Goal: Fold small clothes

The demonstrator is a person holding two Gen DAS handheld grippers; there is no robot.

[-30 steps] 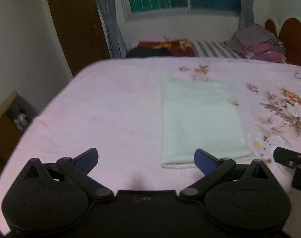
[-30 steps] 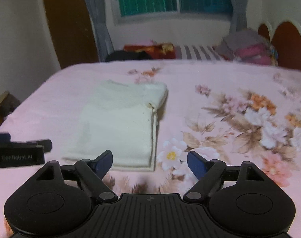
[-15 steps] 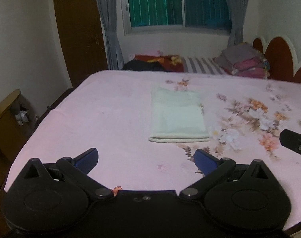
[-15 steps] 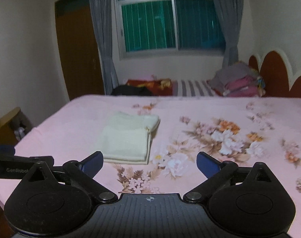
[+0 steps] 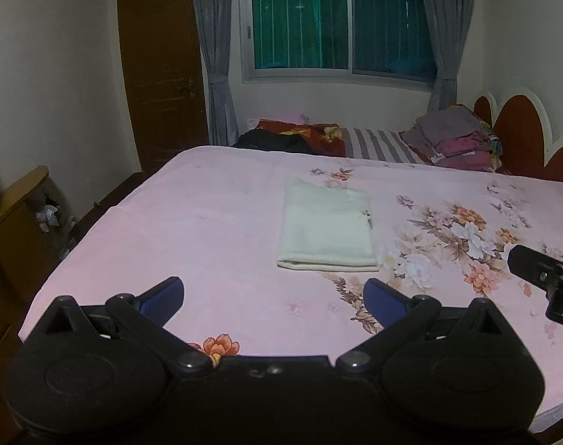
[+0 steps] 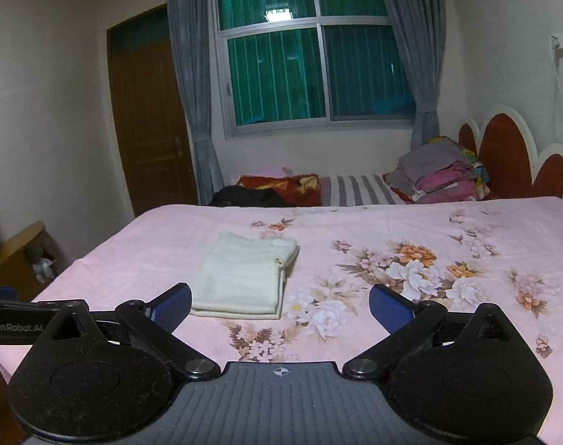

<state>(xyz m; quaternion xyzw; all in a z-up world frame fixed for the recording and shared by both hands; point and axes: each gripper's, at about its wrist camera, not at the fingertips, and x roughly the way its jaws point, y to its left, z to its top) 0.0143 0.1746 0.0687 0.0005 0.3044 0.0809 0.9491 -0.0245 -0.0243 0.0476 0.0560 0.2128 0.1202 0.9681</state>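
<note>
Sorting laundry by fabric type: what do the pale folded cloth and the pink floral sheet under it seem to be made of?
The folded cloth looks like soft, thick knit or terry, matte cream-white: its stacked edges look plump and rounded, and its surface has a faint nap. The exact fibre cannot be told. The floral sheet looks like thin, smooth woven cotton or a blend, matte, with a printed flower pattern; it lies flat with shallow creases.

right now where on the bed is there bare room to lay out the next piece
Bare sheet lies left of the folded cloth, out to the bed's left edge, and in front of the cloth toward the near edge. The far end is crowded: dark clothes and a stack by the headboard.
</note>
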